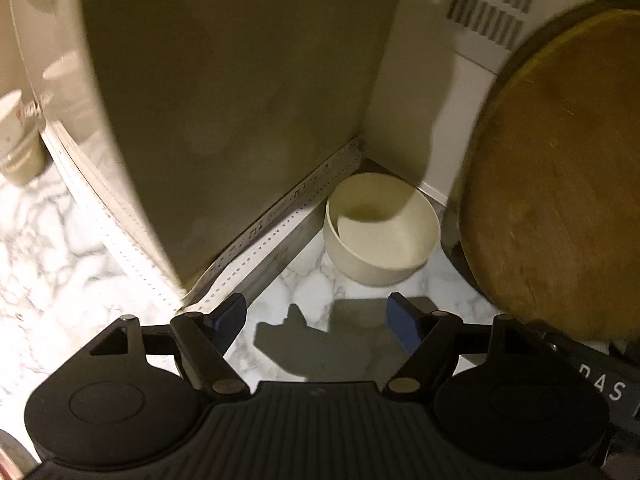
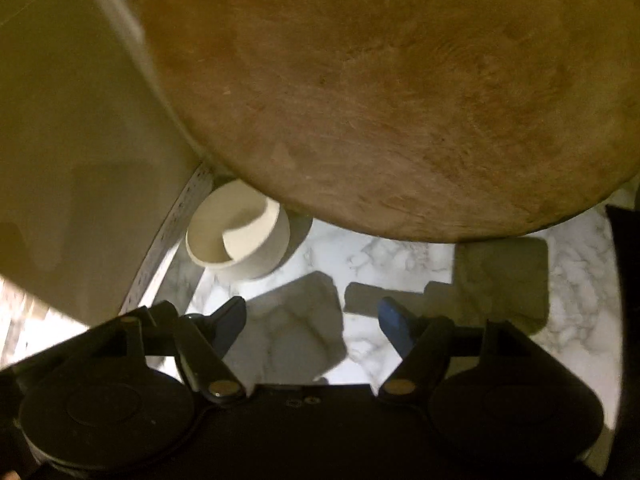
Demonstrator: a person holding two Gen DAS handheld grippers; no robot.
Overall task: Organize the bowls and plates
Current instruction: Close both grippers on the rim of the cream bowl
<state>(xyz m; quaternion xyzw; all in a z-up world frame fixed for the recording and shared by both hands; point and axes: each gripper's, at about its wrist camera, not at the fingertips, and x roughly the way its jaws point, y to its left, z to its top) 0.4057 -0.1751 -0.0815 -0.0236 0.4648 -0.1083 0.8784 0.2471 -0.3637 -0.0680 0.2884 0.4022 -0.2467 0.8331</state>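
A cream bowl point(image 1: 382, 228) stands on the marble counter point(image 1: 312, 292) in the corner where an olive wall panel meets a white appliance. My left gripper point(image 1: 316, 316) hovers in front of it, open and empty, with its blue pads point(image 1: 402, 318) well apart. To the right leans a big round wooden board point(image 1: 560, 184). In the right wrist view the same bowl point(image 2: 236, 236) sits at the left, partly under the board point(image 2: 392, 96), which fills the top. My right gripper point(image 2: 314, 322) is open over bare marble point(image 2: 384, 256) with nothing between its fingers.
A perforated metal strip point(image 1: 280, 228) runs along the foot of the olive panel point(image 1: 240, 100). Paper cups point(image 1: 18, 140) stand at the far left. The white appliance with vent slots point(image 1: 492, 4) is behind the bowl. A dark object with white lettering point(image 1: 604, 384) lies at the right edge.
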